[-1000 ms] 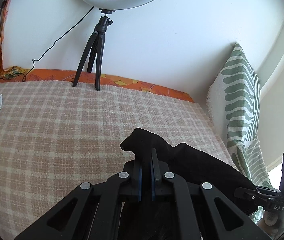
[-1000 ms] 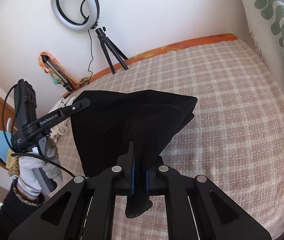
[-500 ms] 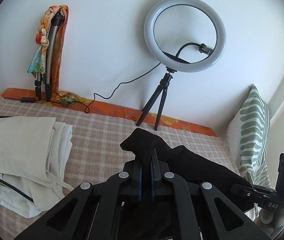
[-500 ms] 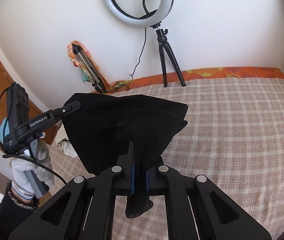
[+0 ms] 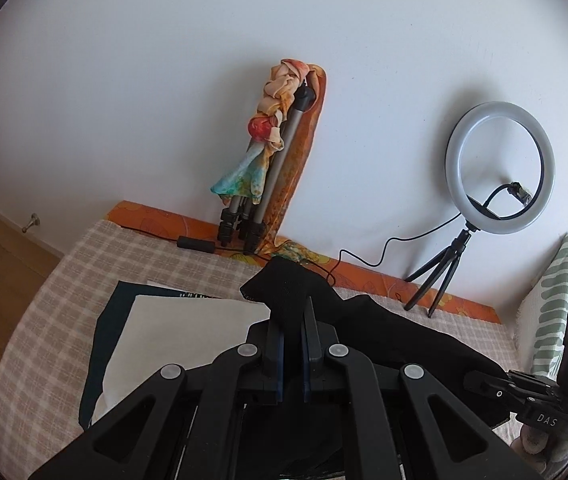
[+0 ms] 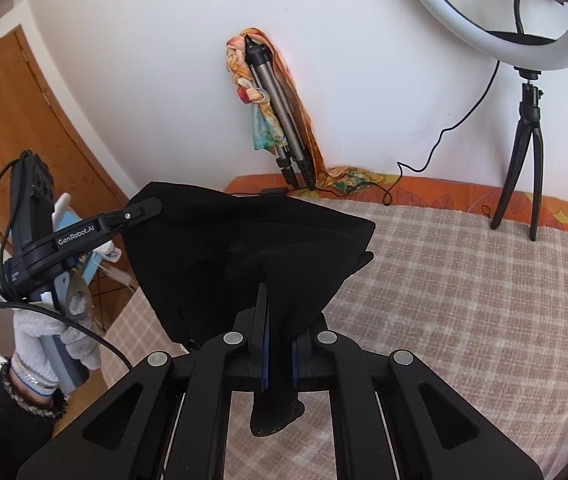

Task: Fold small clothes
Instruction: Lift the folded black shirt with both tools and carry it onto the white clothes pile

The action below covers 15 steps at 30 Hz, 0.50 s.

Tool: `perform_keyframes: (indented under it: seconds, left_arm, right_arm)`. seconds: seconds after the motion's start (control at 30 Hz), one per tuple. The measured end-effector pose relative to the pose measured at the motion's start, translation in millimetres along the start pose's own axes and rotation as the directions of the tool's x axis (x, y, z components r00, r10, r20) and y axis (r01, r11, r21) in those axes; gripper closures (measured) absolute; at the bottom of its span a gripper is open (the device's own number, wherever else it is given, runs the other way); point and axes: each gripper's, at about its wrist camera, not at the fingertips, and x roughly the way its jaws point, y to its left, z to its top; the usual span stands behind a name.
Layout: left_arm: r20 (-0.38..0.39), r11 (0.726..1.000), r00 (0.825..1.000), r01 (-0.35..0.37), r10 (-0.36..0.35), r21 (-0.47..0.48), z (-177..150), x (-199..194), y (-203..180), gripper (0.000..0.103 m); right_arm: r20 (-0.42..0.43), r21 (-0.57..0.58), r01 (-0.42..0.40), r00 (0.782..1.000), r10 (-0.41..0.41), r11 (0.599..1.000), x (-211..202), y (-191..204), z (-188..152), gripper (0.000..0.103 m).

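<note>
A black garment (image 5: 396, 336) hangs stretched between both grippers, held in the air above the checked bed cover (image 6: 464, 304). My left gripper (image 5: 292, 320) is shut on one corner of it. My right gripper (image 6: 278, 320) is shut on another corner, with a tail of cloth hanging below its fingers; the garment (image 6: 244, 256) spreads to the left gripper seen at the left (image 6: 140, 210). In the left wrist view the right gripper (image 5: 480, 384) shows at the lower right. A stack of folded clothes, cream on top (image 5: 180, 332), lies below the left gripper.
A ring light on a small tripod (image 5: 500, 168) stands at the wall, its cable trailing along the orange bed edge (image 5: 364, 272). A folded tripod wrapped in a colourful scarf (image 5: 276, 160) leans on the wall. A green-patterned pillow (image 5: 556, 304) is at the right. A wooden door (image 6: 16, 120) is at the left.
Both grippers have swung to the left with the black garment held between them. The folded stack has come under the left gripper and the ring light has slid to the right.
</note>
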Motion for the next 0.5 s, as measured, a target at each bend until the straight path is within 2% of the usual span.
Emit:
perform_keyframes:
  seconds: [0.17, 0.27, 0.33, 0.47, 0.5]
  left_arm:
    - [-0.038, 0.997, 0.996, -0.077, 0.076, -0.023, 17.2, 26.0, 61.4, 0.1]
    - [-0.079, 0.99, 0.988, -0.135, 0.131, -0.041, 13.3, 52.9, 92.0, 0.1]
    - [-0.111, 0.985, 0.98, -0.168, 0.164, -0.03, 6.7, 71.9, 105.0, 0.1]
    - [-0.138, 0.984, 0.977, -0.171, 0.164, -0.043, -5.7, 93.3, 123.8, 0.1]
    - [-0.14, 0.984, 0.976, -0.173, 0.166, -0.044, -8.1, 96.1, 126.3, 0.1]
  right_arm:
    - [-0.038, -0.005, -0.05, 0.998, 0.05, 0.999, 57.7, 26.7, 1.2, 0.097]
    - [-0.102, 0.004, -0.079, 0.992, 0.079, 0.997, 92.7, 33.0, -12.8, 0.097]
    - [-0.152, -0.03, -0.085, 0.985, 0.08, 0.996, 111.3, 37.4, -23.8, 0.097]
    - [-0.225, -0.094, -0.12, 0.97, 0.097, 0.988, 120.8, 33.2, -35.4, 0.092]
    - [-0.232, -0.093, -0.134, 0.966, 0.11, 0.987, 118.3, 27.4, -35.2, 0.088]
